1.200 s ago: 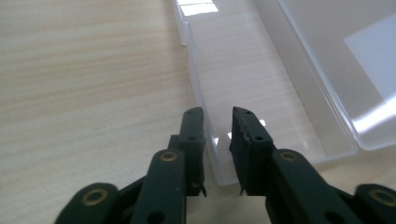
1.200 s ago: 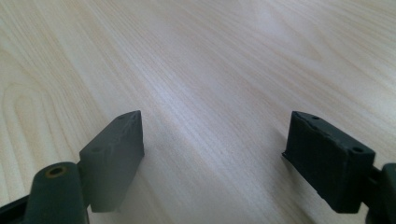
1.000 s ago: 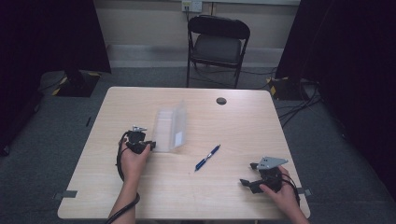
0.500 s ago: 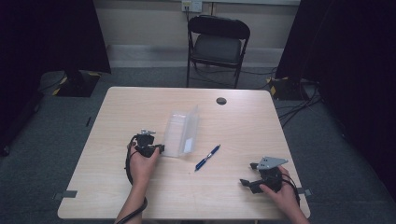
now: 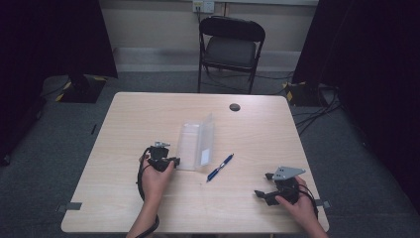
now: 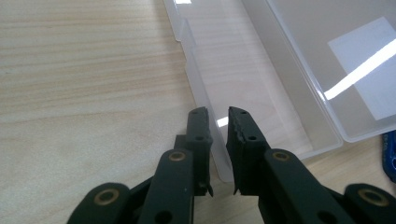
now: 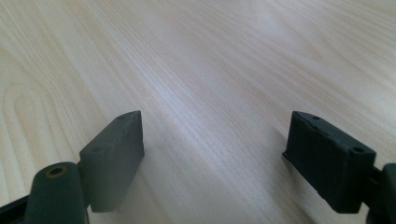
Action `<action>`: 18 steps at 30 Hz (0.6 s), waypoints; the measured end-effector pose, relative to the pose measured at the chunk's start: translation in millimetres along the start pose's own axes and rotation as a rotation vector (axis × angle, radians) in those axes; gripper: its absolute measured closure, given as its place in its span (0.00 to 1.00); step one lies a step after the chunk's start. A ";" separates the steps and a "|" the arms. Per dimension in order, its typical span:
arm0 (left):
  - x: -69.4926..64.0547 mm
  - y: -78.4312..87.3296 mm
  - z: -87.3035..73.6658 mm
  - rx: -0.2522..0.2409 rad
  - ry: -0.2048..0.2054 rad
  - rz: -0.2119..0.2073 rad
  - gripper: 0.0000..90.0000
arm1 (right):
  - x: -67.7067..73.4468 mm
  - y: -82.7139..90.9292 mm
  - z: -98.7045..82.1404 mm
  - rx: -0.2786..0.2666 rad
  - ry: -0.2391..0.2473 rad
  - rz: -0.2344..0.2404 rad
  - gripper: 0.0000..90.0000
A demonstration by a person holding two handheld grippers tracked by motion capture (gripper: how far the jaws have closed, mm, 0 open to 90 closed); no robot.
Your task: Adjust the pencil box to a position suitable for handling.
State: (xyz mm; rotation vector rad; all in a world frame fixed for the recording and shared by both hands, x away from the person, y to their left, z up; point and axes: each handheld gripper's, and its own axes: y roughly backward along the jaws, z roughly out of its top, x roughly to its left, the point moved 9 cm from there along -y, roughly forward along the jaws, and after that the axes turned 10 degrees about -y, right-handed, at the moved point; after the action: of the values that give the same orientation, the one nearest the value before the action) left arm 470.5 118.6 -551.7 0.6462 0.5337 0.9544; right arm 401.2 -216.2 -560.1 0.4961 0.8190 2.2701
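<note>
— What's the left gripper (image 6: 218, 112) doing?
— Its jaws have just been opening a little, but they stand narrow, astride the thin near wall of the clear plastic case (image 6: 261, 79), seemingly pinching it to steady or drag the case.
— And the case?
— Mid-table, lid (image 5: 207, 138) propped open, likely so the blue pen (image 5: 220, 167) just beside it can go in.
— The right gripper (image 7: 212, 135)?
— Wide apart, holding nothing, resting low over the bare table (image 7: 210, 56), well clear.

We see a glossy clear plastic case (image 6: 261, 79) catching glare, on a smooth matt pale woodgrain table (image 5: 148, 114); our gripper jaws look matt black plastic.
</note>
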 end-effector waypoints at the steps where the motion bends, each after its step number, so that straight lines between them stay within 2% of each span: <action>1: 0.0 0.0 0.0 0.000 0.000 0.000 0.88 | 0.0 0.0 0.0 0.000 0.000 0.000 0.20; 5: -3.6 -0.1 -0.4 0.006 -0.020 -0.007 0.88 | 0.0 0.0 0.0 0.000 0.000 0.000 0.20; 10: -7.0 -0.3 -0.5 0.002 -0.014 -0.020 0.87 | 0.0 0.0 0.1 0.000 -0.001 0.000 0.20; 12: -6.4 -0.5 -0.4 0.009 -0.034 -0.012 0.87 | 0.0 0.0 0.0 0.000 0.000 0.000 0.20; 18: -5.8 -0.4 1.2 0.018 -0.047 -0.007 0.90 | 0.0 0.0 0.0 0.000 0.000 0.000 0.20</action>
State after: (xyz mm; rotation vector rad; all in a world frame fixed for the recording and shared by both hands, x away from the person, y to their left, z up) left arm 468.8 113.1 -550.4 0.6808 0.5026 0.9266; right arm 401.3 -216.2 -560.1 0.4962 0.8185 2.2697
